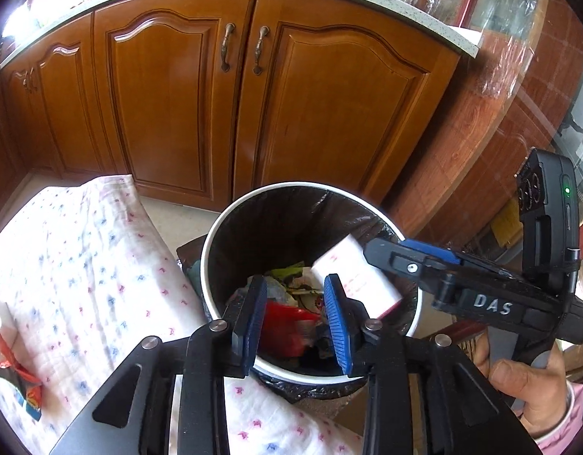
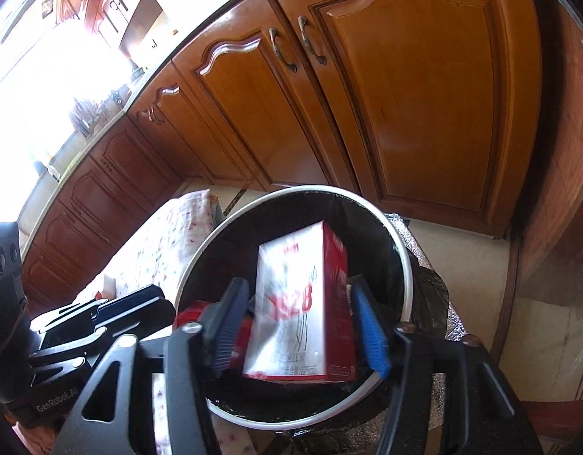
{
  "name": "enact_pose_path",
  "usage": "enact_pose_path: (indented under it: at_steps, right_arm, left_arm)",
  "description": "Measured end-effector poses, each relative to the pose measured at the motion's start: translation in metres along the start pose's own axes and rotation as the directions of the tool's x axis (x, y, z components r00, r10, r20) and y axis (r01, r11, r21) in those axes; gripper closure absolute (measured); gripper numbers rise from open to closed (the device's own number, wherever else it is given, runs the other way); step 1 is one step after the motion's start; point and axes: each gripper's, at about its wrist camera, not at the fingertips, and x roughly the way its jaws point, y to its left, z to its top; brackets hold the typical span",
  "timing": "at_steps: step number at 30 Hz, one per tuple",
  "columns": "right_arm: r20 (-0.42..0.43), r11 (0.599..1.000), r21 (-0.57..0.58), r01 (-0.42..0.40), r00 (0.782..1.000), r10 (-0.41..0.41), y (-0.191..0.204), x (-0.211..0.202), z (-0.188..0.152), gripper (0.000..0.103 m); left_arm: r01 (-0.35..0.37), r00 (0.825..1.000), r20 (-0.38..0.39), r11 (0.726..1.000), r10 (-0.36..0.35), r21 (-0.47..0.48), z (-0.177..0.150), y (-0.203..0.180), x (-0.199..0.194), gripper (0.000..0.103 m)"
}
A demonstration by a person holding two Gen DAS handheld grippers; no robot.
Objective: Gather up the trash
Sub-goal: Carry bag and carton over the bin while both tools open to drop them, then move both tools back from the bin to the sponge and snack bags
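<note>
- Right gripper (image 2: 299, 326) nearest the lens, poised over the trash bin (image 2: 403, 261); jaws spread wide, with the red-and-white carton (image 2: 303, 303) between them
- carton looks blurred and seems clear of both pads, so likely just let go and dropping into the bin; can't confirm contact either way
- in the left wrist view the carton (image 1: 352, 276) is tilted at the bin's right inner side, under the right gripper (image 1: 409, 256)
- left gripper (image 1: 295, 322) hangs over the near rim of the bin (image 1: 231, 212), jaws parted, holding nothing
- bin has a black liner and already holds mixed wrappers, including a red wrapper (image 1: 287, 326) just below the left fingers
- outward: patterned cloth (image 1: 83, 265) covers a surface beside the bin on the left
- one crumpled orange-red wrapper (image 1: 16, 379) lies on that cloth, well apart from the bin
- wooden cabinet doors (image 1: 170, 106) behind the bin
- progress judgement: mostly along; several pieces binned, carton going in now, at least the orange-red wrapper left to fetch, probably a job for the empty left gripper
</note>
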Motion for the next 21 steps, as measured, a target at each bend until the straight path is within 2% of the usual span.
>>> enact_pose_path:
  at_steps: [1, 6, 10, 14, 21]
  right_arm:
    - [0.009, 1.0, 0.006, -0.003, 1.0, 0.003, -0.001, -0.002, -0.001, 0.031]
    - [0.042, 0.999, 0.037, -0.03, 0.999, 0.028, -0.002, -0.011, -0.004, 0.03]
    - [0.092, 0.999, 0.034, -0.041, 0.995, 0.038, 0.006, -0.021, -0.016, 0.014]
    - [0.122, 0.997, 0.019, -0.079, 0.99, 0.076, 0.023, -0.027, -0.034, 0.008]
    - [0.12, 0.991, -0.02, -0.131, 0.984, 0.133, 0.06, -0.024, -0.068, 0.008]
  left_arm:
    - [0.0, 1.0, 0.002, 1.0, 0.0, -0.011, -0.003, 0.004, -0.002, 0.072]
    - [0.002, 1.0, 0.017, 0.998, -0.001, -0.064, -0.018, 0.017, -0.014, 0.071]
    - [-0.01, 0.999, 0.031, 0.991, 0.014, -0.131, -0.038, 0.034, -0.027, 0.067]
    - [-0.026, 0.999, 0.041, 0.98, 0.034, -0.198, -0.065, 0.053, -0.044, 0.066]
    - [-0.074, 0.995, 0.052, 0.96, 0.091, -0.27, -0.109, 0.08, -0.079, 0.063]
